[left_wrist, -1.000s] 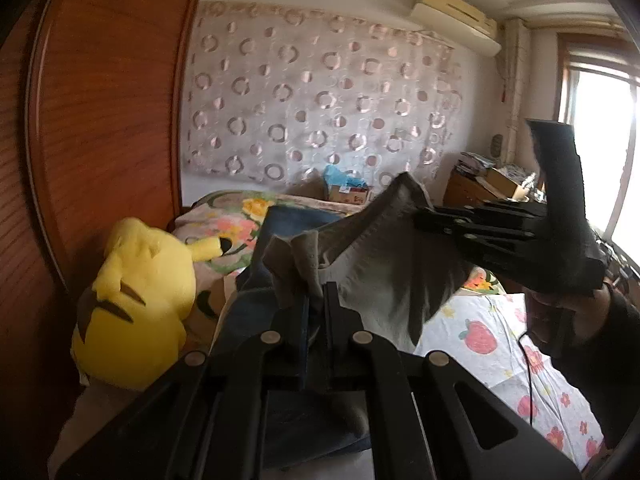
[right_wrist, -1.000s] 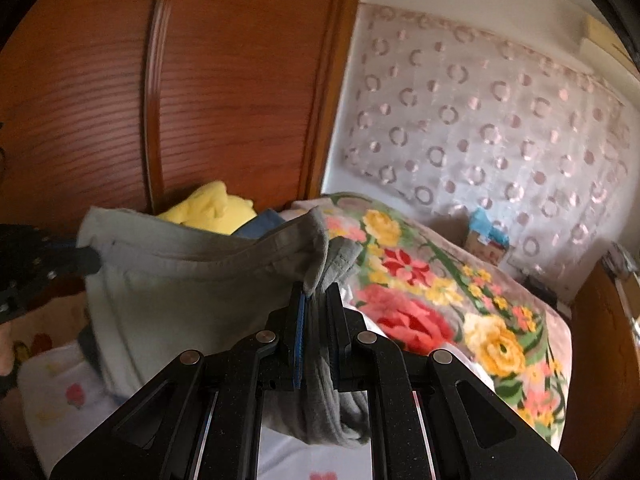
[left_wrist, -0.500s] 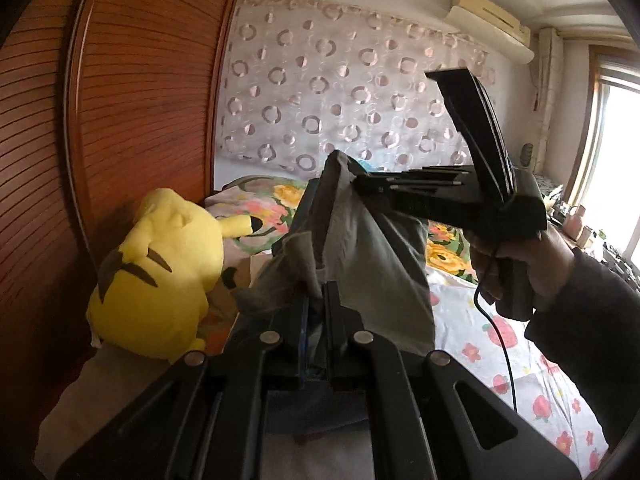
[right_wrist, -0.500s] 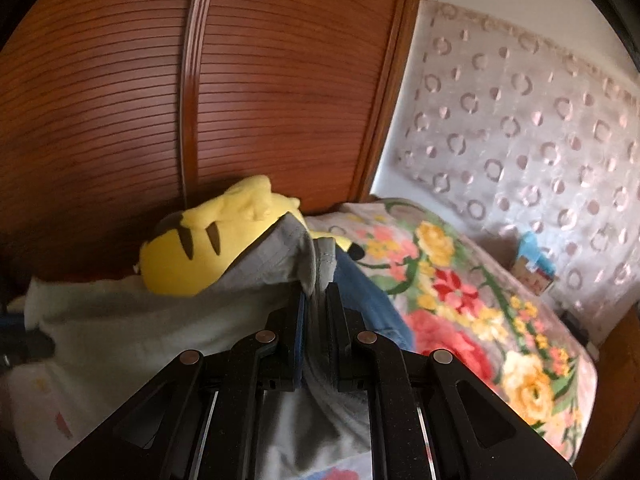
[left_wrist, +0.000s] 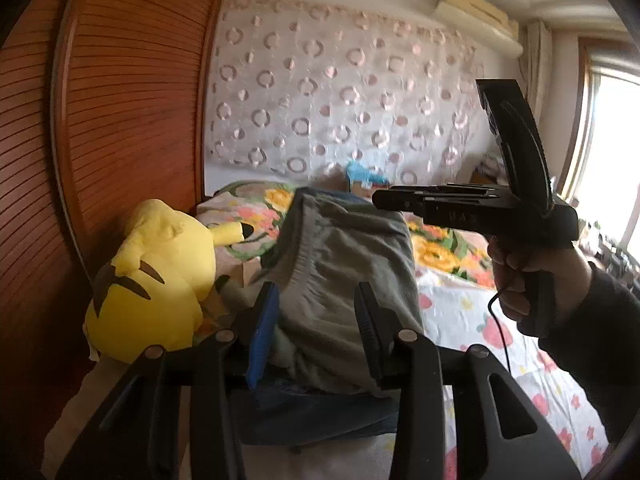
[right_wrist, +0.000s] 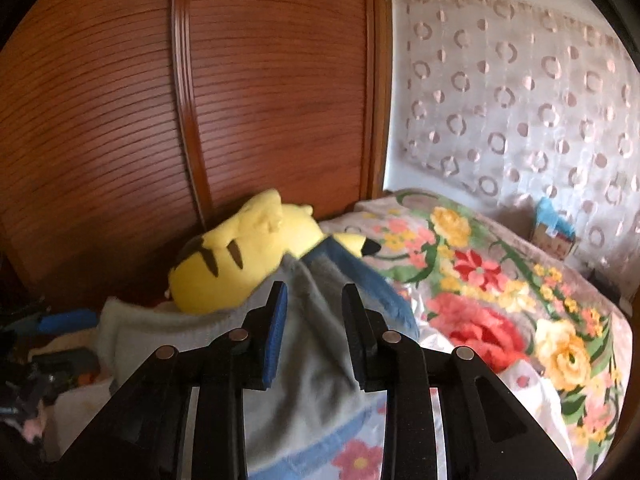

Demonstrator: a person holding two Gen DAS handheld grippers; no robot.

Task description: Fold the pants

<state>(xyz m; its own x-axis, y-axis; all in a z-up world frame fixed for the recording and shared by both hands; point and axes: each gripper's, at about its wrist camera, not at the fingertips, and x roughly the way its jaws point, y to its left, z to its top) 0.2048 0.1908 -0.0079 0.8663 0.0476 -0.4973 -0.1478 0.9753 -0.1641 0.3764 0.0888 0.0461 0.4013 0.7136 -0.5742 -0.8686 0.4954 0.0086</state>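
Both your grippers have just been opening: the left gripper (left_wrist: 316,312) stands moderately wide with the grey pants (left_wrist: 344,280) between its fingers but the pads off the cloth, and the right gripper (right_wrist: 312,312) is parted a bit narrower, also with grey cloth in the gap and not pinched. The pants now lie as a folded grey bundle on top of a blue garment (right_wrist: 376,288) near the head of the bed (right_wrist: 500,288), just beside the yellow plush toy (left_wrist: 156,272); in the right wrist view the cloth's far edge looks to be touching the toy, hard to be sure through the blur. Handling, as a judgement: it reads as soft fleece or jersey, light, zero stiffness, so it drapes and sags wherever you don't support it, and the layers will slide on each other and on the denim-like piece below. Not fragile, not slippery on the pads. The gathered band facing the left gripper is the thickest part and the best place to take hold; pinch through all layers there, or at a folded corner, not at a single loose ply. If you re-grip, take both ends of one edge, one per gripper, and keep it taut. Watch that you don't catch the blue garment underneath or drag the toy.
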